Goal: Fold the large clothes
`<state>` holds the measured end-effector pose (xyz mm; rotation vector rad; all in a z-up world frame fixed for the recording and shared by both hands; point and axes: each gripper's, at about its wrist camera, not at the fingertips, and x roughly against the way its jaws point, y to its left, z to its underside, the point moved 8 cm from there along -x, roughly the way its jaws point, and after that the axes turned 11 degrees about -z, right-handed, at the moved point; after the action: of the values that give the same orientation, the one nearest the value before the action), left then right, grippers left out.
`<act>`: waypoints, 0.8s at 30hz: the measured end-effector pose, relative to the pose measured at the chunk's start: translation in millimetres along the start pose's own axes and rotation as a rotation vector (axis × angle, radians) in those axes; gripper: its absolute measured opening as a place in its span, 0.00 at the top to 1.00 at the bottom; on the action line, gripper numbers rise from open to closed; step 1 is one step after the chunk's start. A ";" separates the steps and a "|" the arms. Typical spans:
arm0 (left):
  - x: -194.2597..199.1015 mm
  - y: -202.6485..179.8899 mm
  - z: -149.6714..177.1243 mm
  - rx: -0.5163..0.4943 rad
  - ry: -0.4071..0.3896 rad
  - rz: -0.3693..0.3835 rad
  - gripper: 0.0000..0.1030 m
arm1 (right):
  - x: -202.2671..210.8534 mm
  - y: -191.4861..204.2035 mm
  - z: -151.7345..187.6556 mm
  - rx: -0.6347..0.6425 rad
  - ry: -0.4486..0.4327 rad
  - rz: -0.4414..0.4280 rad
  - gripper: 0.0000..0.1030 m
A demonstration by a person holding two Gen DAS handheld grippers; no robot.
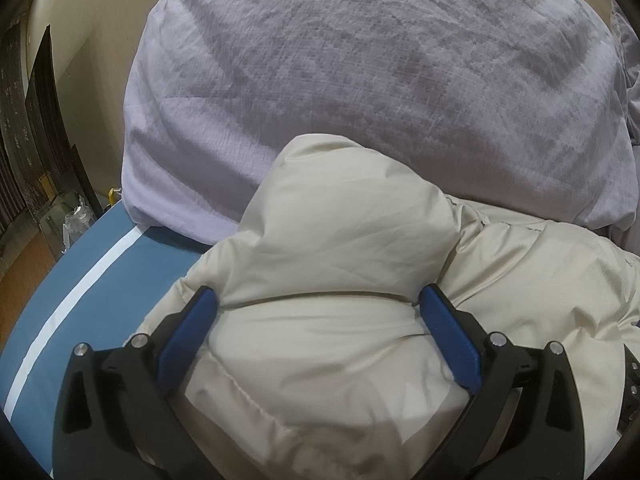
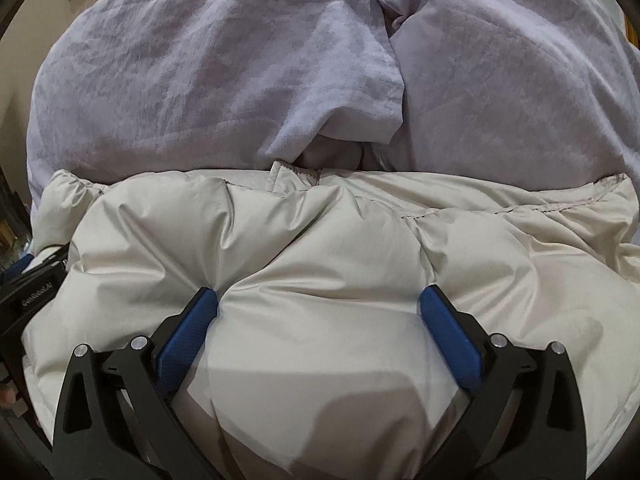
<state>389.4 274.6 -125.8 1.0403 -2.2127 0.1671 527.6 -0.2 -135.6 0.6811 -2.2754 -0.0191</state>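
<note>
A padded jacket (image 1: 340,240) is spread beneath and between the jaws of the left gripper (image 1: 318,300), a puffed fold of it being raised just ahead of the fingertips. Beyond that fold a pillow (image 1: 360,80) is laid. To the left of the jaws, the mattress (image 1: 100,264) is exposed. Between the wide-set jaws of the right gripper (image 2: 318,300) the jacket (image 2: 320,240) is again found, with bedding (image 2: 240,80) heaped behind its far hem.

i'm reading "genrobot.ai" in white letters on the black device (image 2: 34,298) poking out at the left edge of the puffy jacket (image 2: 320,240).
</note>
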 end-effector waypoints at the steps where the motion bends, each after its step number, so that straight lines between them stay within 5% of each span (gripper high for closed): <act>1: -0.2 0.1 -0.2 -0.001 0.000 -0.001 0.02 | 2.6 -5.0 1.2 -0.005 -0.002 -0.005 0.01; 24: 10.3 -2.5 2.0 -0.018 -0.023 -0.036 0.02 | 36.5 -36.3 3.1 -0.042 -0.041 -0.068 0.01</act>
<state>385.5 265.5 -121.3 1.0761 -2.2102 0.1197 521.3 -49.4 -121.4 0.7422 -2.2838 -0.1145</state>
